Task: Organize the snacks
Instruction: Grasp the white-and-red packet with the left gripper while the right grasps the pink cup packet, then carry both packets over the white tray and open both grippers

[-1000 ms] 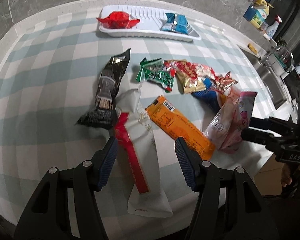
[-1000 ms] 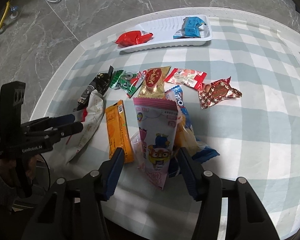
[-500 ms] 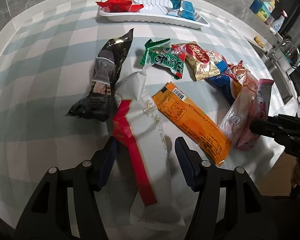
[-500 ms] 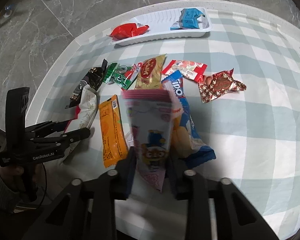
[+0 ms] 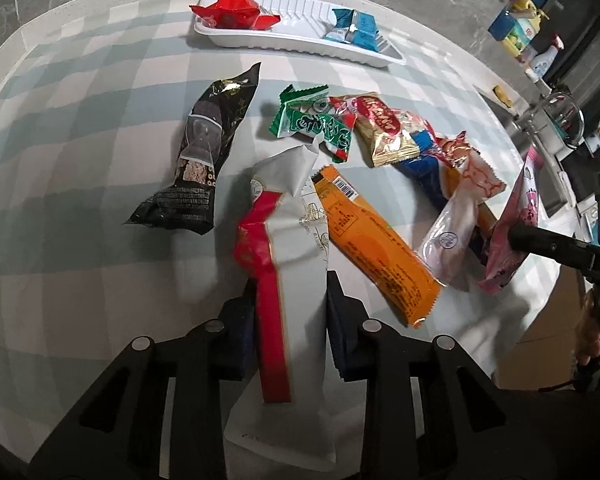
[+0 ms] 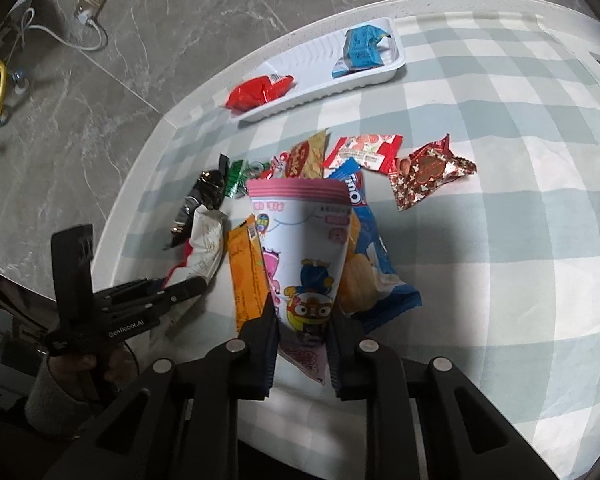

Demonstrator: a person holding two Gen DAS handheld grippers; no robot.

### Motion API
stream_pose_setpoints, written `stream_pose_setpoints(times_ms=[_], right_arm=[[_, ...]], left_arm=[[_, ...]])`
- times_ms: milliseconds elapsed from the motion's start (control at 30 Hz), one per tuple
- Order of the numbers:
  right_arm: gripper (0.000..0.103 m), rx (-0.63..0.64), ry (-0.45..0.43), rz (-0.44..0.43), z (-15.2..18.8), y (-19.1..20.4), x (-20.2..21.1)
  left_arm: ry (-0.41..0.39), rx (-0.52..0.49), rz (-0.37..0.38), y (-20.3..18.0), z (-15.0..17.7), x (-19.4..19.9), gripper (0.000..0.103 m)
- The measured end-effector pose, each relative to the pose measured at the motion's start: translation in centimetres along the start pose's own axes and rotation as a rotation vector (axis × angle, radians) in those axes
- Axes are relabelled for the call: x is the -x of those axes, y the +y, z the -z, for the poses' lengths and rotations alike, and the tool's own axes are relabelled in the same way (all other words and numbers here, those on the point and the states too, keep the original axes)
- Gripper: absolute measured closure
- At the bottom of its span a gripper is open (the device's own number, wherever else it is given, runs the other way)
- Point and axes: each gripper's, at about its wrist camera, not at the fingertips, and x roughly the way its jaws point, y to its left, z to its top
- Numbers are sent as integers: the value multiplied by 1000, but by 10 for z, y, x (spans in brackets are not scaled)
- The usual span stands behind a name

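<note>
My left gripper (image 5: pixel 289 292) is shut on a white and red snack packet (image 5: pixel 287 248), raised off the table. My right gripper (image 6: pixel 302 316) is shut on a pink cartoon snack packet (image 6: pixel 302 252), also lifted; that packet shows at the right of the left wrist view (image 5: pixel 514 236). A white tray (image 5: pixel 300 46) at the far side holds a red packet (image 5: pixel 233 16) and a blue packet (image 5: pixel 356 26). Loose on the checked cloth lie a black packet (image 5: pixel 203 152), a green packet (image 5: pixel 312 124), an orange packet (image 5: pixel 376 236) and a gold packet (image 5: pixel 384 130).
A blue cookie packet (image 6: pixel 374 256), a red and white packet (image 6: pixel 366 152) and a heart-print packet (image 6: pixel 426 172) lie right of the pile. The table's left edge (image 6: pixel 139 168) drops to a grey floor with a cable (image 6: pixel 59 36). A counter with bottles (image 5: pixel 536 52) stands far right.
Both grippers closed from open. The left one shut on the white and red packet and lifted it. The right one shut on the pink cartoon packet and raised it.
</note>
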Motion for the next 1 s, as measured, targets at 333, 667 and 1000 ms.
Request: stream_pose_setpoints(times_ms=[333,667,1000], right_arm=[[81,-28,-13,-50,-3,3,14],[81,-44,-25,-86,-23,4,23],[81,-33,-42,-95,-65,3,30]], left_arm=[[-42,12,55,-1,-6,29,76],[-94,8,108,-6,-33,54,76],[-143,13,139,1,-84,67,76]])
